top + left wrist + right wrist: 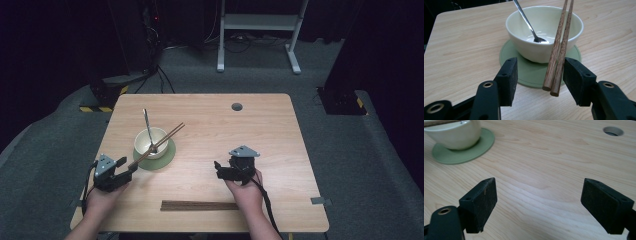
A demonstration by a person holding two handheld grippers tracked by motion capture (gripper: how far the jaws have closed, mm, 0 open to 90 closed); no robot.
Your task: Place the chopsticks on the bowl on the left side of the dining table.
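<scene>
The pair of chopsticks (557, 58) lies propped across the rim of the bowl (544, 30), near ends hanging free between the jaws of the left tool (540, 77), which stand parted; the right-hand stick may just brush the right pad, though that is hard to tell. This looks like the setting-down step, the sticks released onto the bowl. Their long axis runs from the left tool up and away over the bowl toward the far right of the surface (260, 130), tips beyond the rim. A spoon (529, 23) leans inside. The right tool (220, 167) hovers spread and empty above bare wood. The next move calls for backing the left tool straight off without nudging the ends, probably toward the second dark pair (199, 205) at the near edge.
</scene>
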